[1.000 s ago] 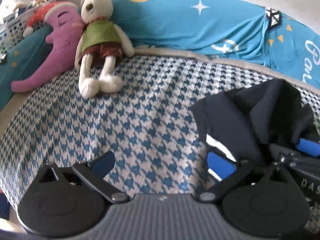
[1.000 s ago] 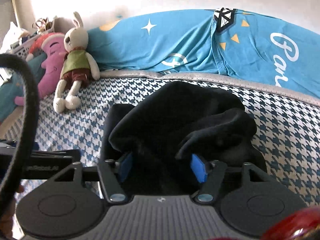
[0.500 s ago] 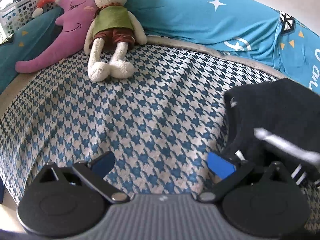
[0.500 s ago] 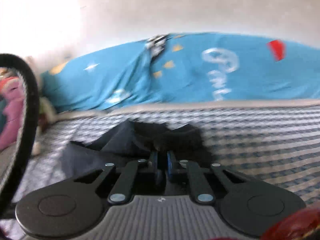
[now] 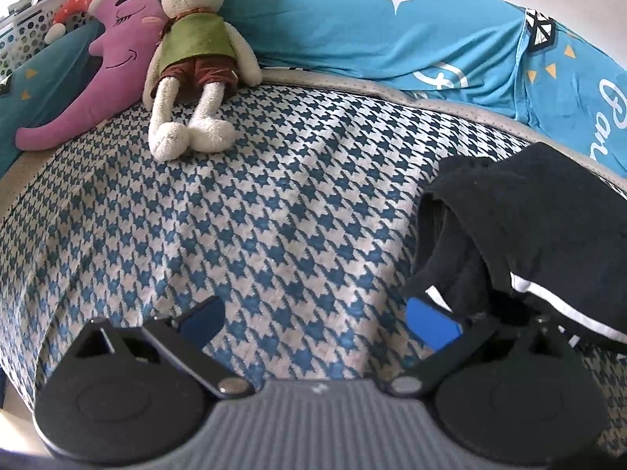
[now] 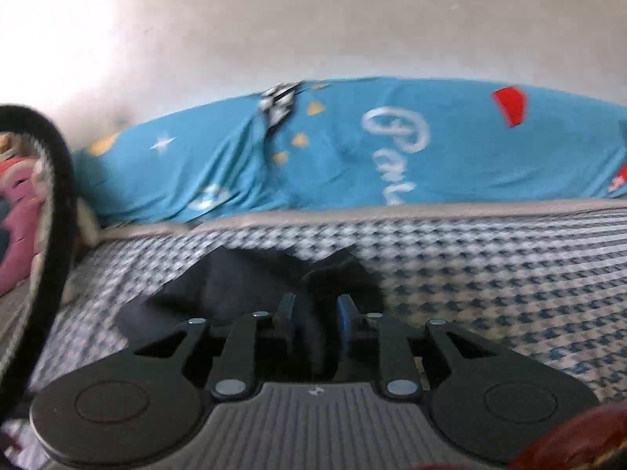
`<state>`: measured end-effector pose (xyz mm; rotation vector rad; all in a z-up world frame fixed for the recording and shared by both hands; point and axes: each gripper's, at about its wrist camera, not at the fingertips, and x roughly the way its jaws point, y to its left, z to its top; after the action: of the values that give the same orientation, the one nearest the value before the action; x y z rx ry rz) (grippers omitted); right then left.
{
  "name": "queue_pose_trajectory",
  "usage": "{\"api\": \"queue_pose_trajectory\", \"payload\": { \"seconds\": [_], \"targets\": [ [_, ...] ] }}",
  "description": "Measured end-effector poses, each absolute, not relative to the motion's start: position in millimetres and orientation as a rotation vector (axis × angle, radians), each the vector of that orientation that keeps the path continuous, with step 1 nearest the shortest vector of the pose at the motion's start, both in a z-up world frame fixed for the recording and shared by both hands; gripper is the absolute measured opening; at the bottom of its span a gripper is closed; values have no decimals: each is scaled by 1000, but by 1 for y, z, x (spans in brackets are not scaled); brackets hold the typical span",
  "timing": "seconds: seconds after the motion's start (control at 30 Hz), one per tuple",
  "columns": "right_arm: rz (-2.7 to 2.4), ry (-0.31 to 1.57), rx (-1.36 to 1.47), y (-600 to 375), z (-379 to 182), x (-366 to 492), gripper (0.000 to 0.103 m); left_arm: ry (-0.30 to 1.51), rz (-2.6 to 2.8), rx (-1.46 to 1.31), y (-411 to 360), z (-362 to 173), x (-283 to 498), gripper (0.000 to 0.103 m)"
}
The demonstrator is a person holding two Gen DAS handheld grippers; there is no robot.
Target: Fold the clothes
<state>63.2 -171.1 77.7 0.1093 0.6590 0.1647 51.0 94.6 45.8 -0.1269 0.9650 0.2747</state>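
A black garment (image 5: 529,203) with a white stripe lies bunched at the right of the houndstooth bed cover (image 5: 254,215), one edge lifted. My left gripper (image 5: 317,317) is open above bare cover, its right fingertip (image 5: 431,323) just beside the garment's hanging edge, and nothing is between its fingers. In the right wrist view the black garment (image 6: 235,282) spreads in front of my right gripper (image 6: 317,313). A fold of dark cloth fills the narrow gap between its blue pads, and the jaws are opening.
A plush rabbit (image 5: 192,58) and a purple moon pillow (image 5: 113,51) lean at the back left. Blue printed bedding (image 5: 392,31) runs along the wall. A white basket (image 5: 23,27) sits far left. A black strap (image 6: 55,211) curves across the right view's left side.
My right gripper closed from wide to a narrow grip on the garment, rose and swung right, dragging the cloth along. The garment shifted right in the left view. The left gripper stayed open.
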Motion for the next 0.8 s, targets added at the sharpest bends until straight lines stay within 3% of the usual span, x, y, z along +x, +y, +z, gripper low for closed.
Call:
{"api": "queue_pose_trajectory", "payload": {
  "seconds": [0.1,0.3,0.6,0.67,0.73,0.8],
  "targets": [
    [252,696,96,-168,75,55,39,965,272,-123,92,45,52,103],
    [349,718,8,-155,61,41,57,967,269,-121,87,43,53,103],
    [319,770,-37,-139,35,61,58,986,249,-88,74,37,56,103],
    [307,767,-56,-136,33,62,54,989,240,-85,71,36,56,103],
    [289,762,-67,-134,33,64,34,990,231,-80,69,35,55,103],
    [289,755,-49,-136,35,66,19,991,222,-73,66,35,55,103]
  ]
}}
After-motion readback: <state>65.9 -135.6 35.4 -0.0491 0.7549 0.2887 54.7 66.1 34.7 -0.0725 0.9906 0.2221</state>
